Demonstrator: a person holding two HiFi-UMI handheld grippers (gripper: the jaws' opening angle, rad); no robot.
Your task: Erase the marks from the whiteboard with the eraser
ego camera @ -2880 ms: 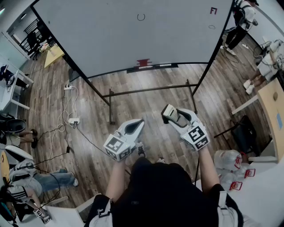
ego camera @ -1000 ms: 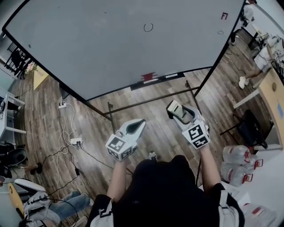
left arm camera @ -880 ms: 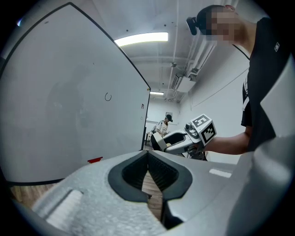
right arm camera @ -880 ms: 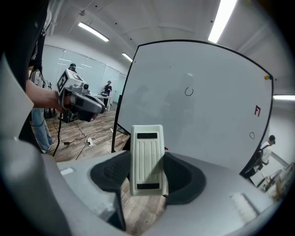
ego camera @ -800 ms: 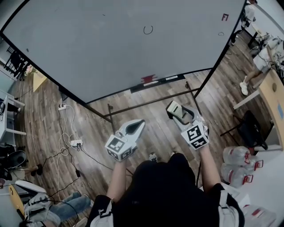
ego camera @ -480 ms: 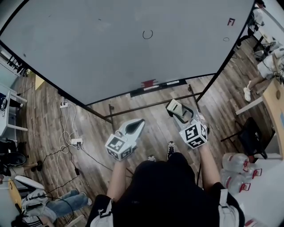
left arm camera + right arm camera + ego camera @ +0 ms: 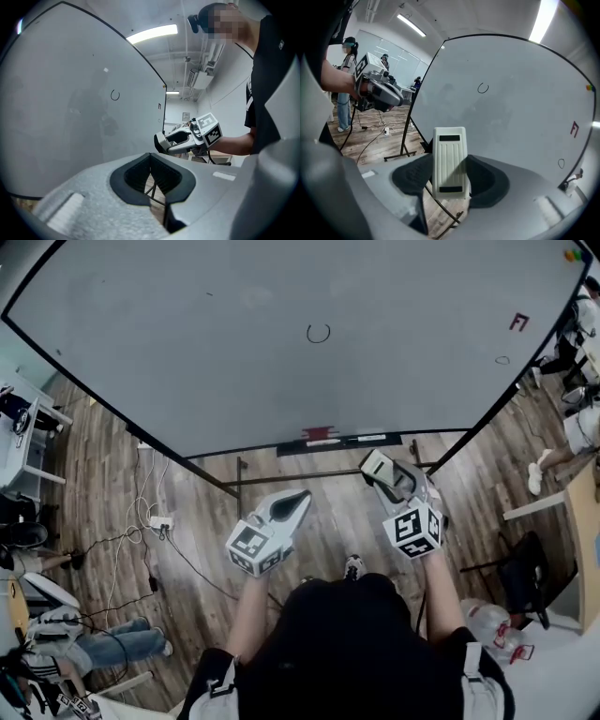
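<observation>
The right gripper [image 7: 449, 182] had its fingers clamped on the eraser [image 7: 450, 159], held in front of the whiteboard [image 7: 234, 343], apart from its circle mark [image 7: 319, 334]. The left gripper [image 7: 152, 180], also before the whiteboard, had its fingers pressed together, empty.

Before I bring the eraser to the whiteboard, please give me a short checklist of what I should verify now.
1. Grip: ok, the right gripper is shut on the eraser.
2. Left gripper free: ok, shut with nothing between its jaws.
3. Marks located: ok, a circle, a red mark and a small oval on the whiteboard.
4. Eraser touching the board: not ok, it is apart from it.
5. Felt side facing the board: cannot tell.
</observation>
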